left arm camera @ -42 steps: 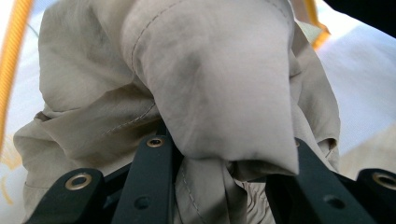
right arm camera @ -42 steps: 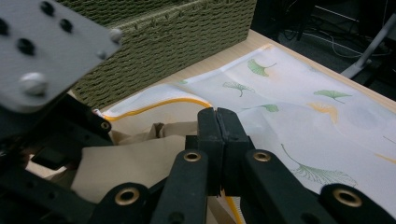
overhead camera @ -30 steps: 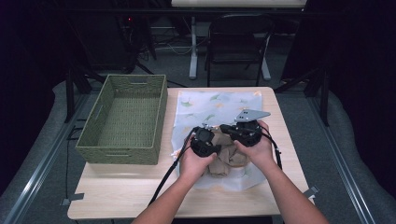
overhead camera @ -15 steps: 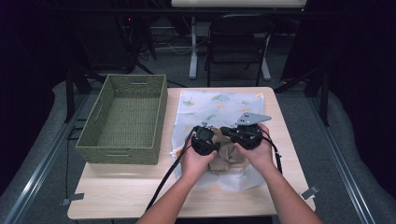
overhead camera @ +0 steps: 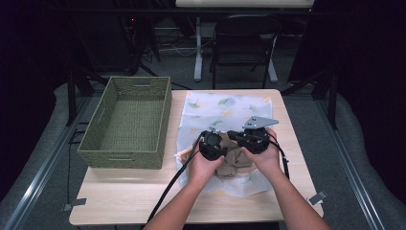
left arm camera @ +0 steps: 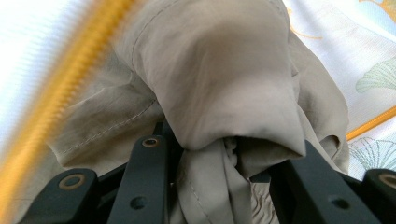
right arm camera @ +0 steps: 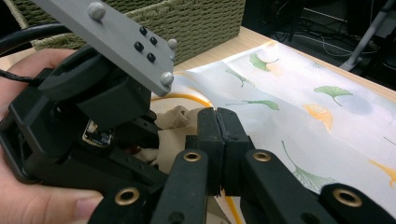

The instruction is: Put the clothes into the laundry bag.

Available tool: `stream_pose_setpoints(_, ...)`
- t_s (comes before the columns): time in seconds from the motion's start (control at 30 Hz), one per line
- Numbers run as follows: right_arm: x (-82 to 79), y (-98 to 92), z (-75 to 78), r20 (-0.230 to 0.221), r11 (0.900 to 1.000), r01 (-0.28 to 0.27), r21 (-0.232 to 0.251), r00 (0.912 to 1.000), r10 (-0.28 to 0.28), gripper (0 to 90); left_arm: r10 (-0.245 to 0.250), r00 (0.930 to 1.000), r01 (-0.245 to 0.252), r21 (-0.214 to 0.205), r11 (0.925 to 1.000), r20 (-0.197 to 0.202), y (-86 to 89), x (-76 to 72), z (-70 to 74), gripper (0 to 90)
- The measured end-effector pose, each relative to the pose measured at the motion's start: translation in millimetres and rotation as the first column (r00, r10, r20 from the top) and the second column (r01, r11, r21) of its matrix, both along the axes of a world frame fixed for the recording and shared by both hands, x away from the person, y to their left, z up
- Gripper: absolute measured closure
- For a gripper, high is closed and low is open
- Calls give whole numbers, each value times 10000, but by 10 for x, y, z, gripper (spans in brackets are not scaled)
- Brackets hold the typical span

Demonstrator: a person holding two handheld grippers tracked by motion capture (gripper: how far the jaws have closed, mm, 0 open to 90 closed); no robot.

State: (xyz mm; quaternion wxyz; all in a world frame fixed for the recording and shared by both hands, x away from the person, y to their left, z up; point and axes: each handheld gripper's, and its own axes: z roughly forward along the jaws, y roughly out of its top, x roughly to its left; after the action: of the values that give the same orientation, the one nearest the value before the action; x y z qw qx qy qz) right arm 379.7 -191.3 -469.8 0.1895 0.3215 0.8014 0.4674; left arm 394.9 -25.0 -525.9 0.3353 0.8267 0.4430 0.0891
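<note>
On leaf-print cloth (overhead camera: 225,108), bunched beige garment (overhead camera: 234,165)

A pale rectangular wooden table (overhead camera: 143,211) fills mid-frame. A woven olive-green rectangular basket (overhead camera: 127,122) sits at centre left, a white leaf-printed cloth (overhead camera: 225,108) (yellow-edged) spreads to its right.

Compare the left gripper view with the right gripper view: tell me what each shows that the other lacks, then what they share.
Left gripper view alone: the stitched seams and folds of the beige garment up close, bunched between the left gripper fingers, whose jaws have just been opening. Right gripper view alone: the woven green basket, the wooden table, a hand holding the other gripper, and the right gripper with fingers pressed together. Both: the garment and the ginkgo-leaf print cloth.
</note>
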Motion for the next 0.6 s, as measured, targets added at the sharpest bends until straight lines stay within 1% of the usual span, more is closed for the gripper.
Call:
stream_pose_setpoints(0.1, 5, 3, -11, -38, 10000, 5, 31, 10000, -5, 898, -40, 10000, 40, 23, 10000, 15, -8, -7, -4, 657)
stream_pose_setpoints(0.17, 4, 8, -14, -33, 10000, 18, 22, 10000, -18, 898, -85, 10000, 84, -80, 9999, -51, -7, -9, 2, 627)
stream_pose_setpoints(0.23, 4, 7, -14, -35, 10000, 22, -16, 10000, -22, 898, -97, 9999, 97, -148, 9998, -32, -6, -21, 14, 583)
stream_pose_setpoints(0.3, 5, 2, -16, -36, 10000, 17, -19, 10000, -17, 898, -174, 9998, 175, -89, 9998, 18, -2, -35, 31, 555)
stream_pose_setpoints(0.4, 10, -9, -24, -65, 10000, 44, -24, 10000, -44, 898, -251, 9997, 252, -87, 9996, 70, 8, -74, 63, 503)
stream_pose_setpoints(0.5, 10, -10, -23, -48, 10000, 63, 0, 10000, -63, 897, -261, 9995, 264, -163, 9995, 197, 35, -117, 100, 472)
stream_pose_setpoints(0.6, 6, -11, -19, -24, 10000, 49, -30, 10000, -49, 897, -335, 9992, 338, -163, 9993, 201, 59, -178, 119, 442)
